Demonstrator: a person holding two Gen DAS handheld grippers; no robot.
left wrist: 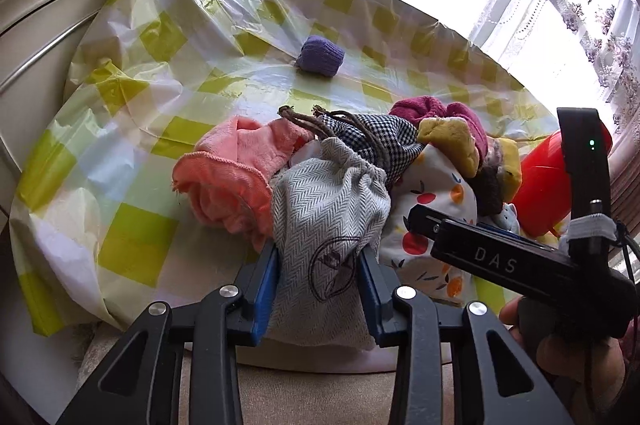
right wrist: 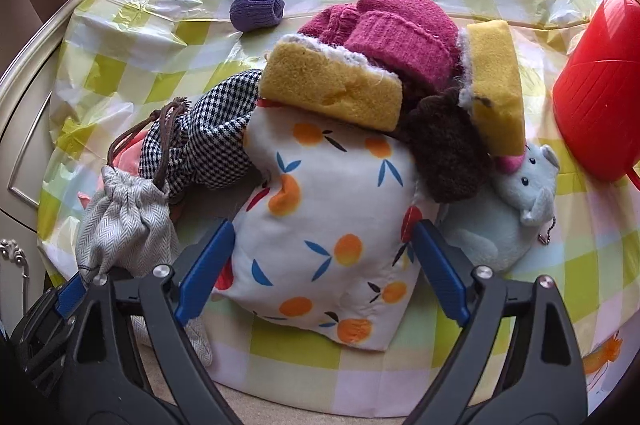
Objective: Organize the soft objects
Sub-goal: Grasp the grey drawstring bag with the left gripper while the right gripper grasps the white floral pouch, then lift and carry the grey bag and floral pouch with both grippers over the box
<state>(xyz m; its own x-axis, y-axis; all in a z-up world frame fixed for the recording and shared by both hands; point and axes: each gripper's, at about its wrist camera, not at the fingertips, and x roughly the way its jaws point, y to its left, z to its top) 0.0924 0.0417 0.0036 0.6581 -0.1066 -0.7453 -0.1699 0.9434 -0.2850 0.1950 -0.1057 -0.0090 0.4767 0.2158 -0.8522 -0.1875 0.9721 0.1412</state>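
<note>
A pile of soft things lies on a yellow-checked plastic cloth (left wrist: 132,237). My left gripper (left wrist: 318,257) is shut on a grey herringbone drawstring pouch (left wrist: 328,209), which also shows in the right wrist view (right wrist: 124,225). My right gripper (right wrist: 324,261) is open, its fingers on either side of a white fruit-print pillow (right wrist: 332,221) without pressing it. On the pile are a checked pouch (right wrist: 208,145), two yellow sponges (right wrist: 332,93), a magenta knit piece (right wrist: 392,33), a brown knit piece (right wrist: 448,153) and a pale blue plush mouse (right wrist: 512,209). A pink fleece cloth (left wrist: 232,177) lies left.
A rolled purple sock (left wrist: 320,57) lies apart at the back of the cloth. A red plastic bucket (right wrist: 596,93) stands at the right. A cream cabinet (left wrist: 48,5) borders the left side, with curtains and a bright window behind.
</note>
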